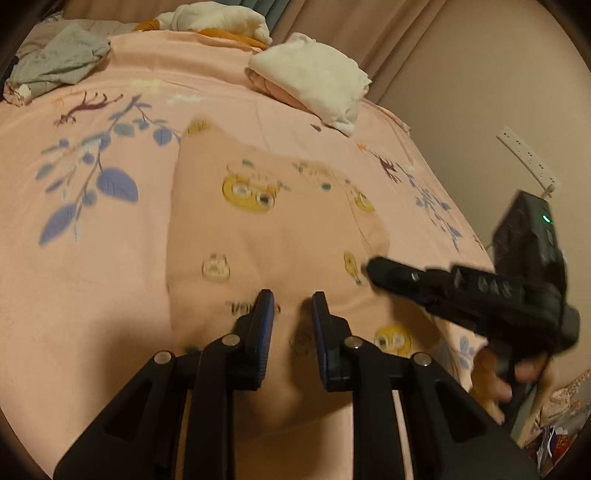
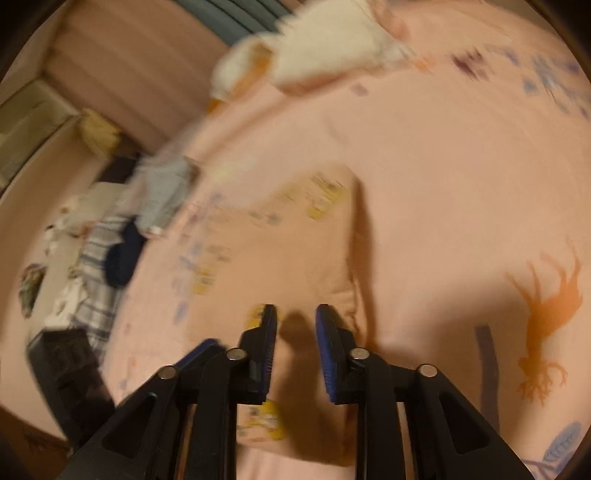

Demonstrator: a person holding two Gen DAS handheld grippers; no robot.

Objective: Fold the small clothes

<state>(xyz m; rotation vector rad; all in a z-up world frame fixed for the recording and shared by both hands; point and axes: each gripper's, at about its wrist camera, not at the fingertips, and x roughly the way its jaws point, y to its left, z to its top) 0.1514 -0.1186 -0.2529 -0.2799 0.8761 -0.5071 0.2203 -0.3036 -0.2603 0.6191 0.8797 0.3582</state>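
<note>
A small pink garment with yellow cartoon prints (image 1: 273,236) lies spread on the pink bed sheet (image 1: 92,295). My left gripper (image 1: 291,301) is open and empty, low over the garment's near part. My right gripper (image 1: 373,269) reaches in from the right, its tip at the garment's right edge. In the blurred right wrist view the right gripper (image 2: 295,314) is open and empty just above the same garment (image 2: 280,251).
A folded white and pink pile (image 1: 314,79) sits at the far right of the bed. A grey garment (image 1: 59,62) lies at the far left, and a white and orange heap (image 1: 221,22) at the back. The bed edge drops off on the right by the wall.
</note>
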